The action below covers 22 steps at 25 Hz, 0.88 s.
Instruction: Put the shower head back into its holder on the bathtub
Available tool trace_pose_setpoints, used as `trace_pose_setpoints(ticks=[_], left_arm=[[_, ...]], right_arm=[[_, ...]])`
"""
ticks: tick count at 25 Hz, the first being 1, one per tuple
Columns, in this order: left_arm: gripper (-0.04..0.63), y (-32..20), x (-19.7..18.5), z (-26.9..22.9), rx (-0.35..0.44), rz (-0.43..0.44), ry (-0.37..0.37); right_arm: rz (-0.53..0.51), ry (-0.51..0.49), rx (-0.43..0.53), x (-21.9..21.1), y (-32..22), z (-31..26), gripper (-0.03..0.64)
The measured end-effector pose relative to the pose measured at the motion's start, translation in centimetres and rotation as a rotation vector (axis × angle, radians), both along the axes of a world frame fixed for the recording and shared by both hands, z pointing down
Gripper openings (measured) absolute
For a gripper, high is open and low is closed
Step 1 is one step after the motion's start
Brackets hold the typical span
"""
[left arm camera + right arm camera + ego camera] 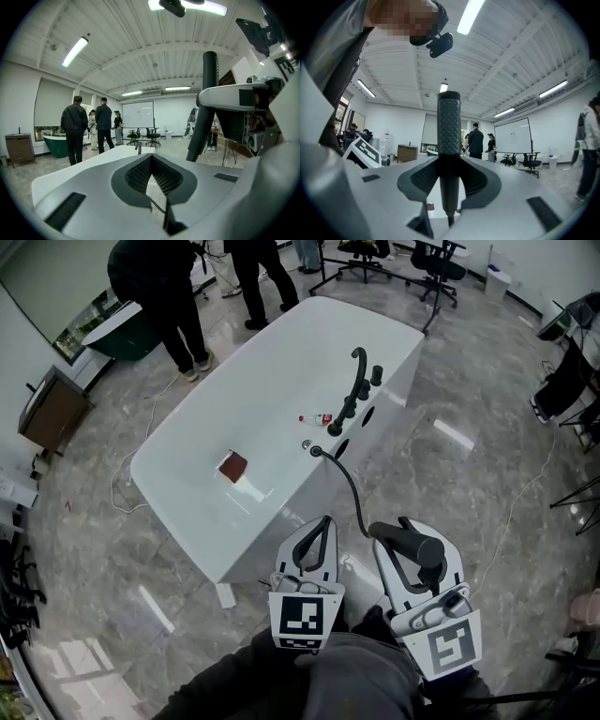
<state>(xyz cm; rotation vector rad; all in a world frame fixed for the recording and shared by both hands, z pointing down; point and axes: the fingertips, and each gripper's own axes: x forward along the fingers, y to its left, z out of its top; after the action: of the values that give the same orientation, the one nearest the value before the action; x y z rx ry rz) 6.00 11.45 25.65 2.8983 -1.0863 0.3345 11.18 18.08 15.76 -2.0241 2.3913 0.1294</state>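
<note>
I'm clenching the shower head [449,122] in right tongs [449,164]; left tongs [151,158] sitting closed, empty. Best carrying it upright, hose [354,495] slack, to bathtub [244,540] rim.

1. The room is bright and evenly lit. The light comes from long ceiling lamps [75,50], seen at the upper left of the left gripper view.
2. In the head view the glossy floor [487,409] carries white reflections of the lamps, and the white bathtub [281,362] has almost no shadow.
3. Both gripper views are strongly bent at the edges, with black corners.
4. In the right gripper view the shower head [449,140] looks dark against the bright background.
</note>
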Motion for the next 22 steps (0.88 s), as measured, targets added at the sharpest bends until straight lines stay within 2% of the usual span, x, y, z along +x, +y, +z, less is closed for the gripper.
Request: trace_pose_setpoints(ticks=[5, 14, 19, 22], left_arm=[[0.003, -0.8, 1.1, -0.2, -0.010, -0.025, -0.001], [0.003, -3.4, 4.5, -0.6, 0.020, -0.113, -0.010], [0.003, -6.2, 6.2, -1.6, 0.062, -0.159, -0.003], [0.003, -7.6, 6.3, -2.2, 0.082, -0.214, -0.005]], right_arm=[[-0.026, 0.011, -0.013, 1.3, -0.8, -0.7, 0.141], [-0.122, 0.027, -0.035, 5.2, -3.5, 0.3, 0.141], [-0.156, 0.008, 0.000, 7.7, -6.5, 0.6, 0.141], [-0.176, 0.008, -0.018, 8.9, -8.4, 1.5, 0.141]])
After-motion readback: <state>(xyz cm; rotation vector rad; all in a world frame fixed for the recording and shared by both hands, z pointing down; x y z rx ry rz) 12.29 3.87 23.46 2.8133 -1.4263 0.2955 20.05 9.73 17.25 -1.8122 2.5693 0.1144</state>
